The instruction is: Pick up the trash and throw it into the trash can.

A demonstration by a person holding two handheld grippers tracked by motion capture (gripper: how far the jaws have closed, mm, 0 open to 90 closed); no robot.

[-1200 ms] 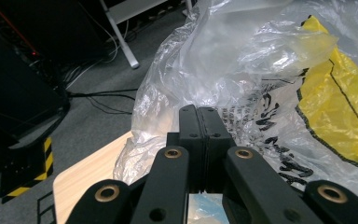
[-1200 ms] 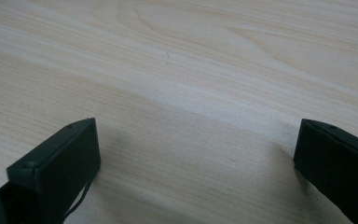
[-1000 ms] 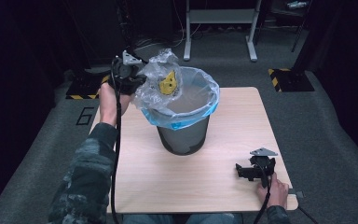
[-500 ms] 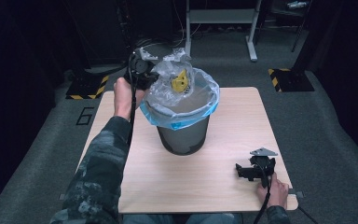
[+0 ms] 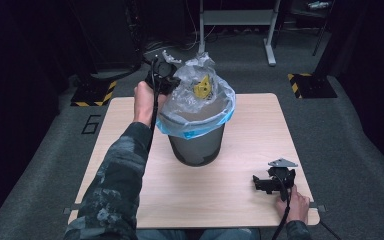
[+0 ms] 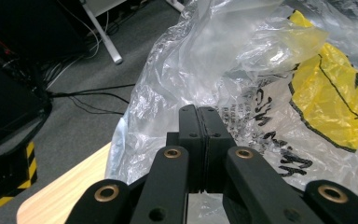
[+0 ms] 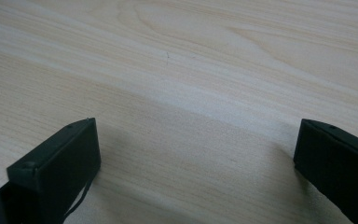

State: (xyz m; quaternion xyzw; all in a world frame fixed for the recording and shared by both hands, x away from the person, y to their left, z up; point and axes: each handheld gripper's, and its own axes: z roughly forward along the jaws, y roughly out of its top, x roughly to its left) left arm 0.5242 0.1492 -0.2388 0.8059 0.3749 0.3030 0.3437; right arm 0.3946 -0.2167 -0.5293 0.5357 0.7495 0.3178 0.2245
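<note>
One grey bin (image 5: 196,145) stands near the middle of the tabletop (image 5: 240,200), lined with one clear plastic bag (image 5: 190,97) whose blue-tinted rim is folded down over the bin's lip. The bag's loose upper part is pulled up above the bin on the far left side, and a yellow printed patch (image 5: 202,87) shows on it, with black lettering beside it in the left gripper view that I cannot read.

There are two grippers. The left gripper (image 5: 162,75) is held up at the far left of the bin, its jaws pressed together and pinching the raised plastic; in its own view the plastic (image 6: 242,70) bunches right past the closed tips of the left gripper (image 6: 199,112). The right gripper (image 5: 272,181) rests on the tabletop at the near right corner, well apart from the bin, jaws spread wide with only bare wood between them in its own view (image 7: 196,140).

What lies inside the bin is hard to make out; crumpled plastic covers the opening. The person's left sleeve is cut off at the bottom edge.
</note>
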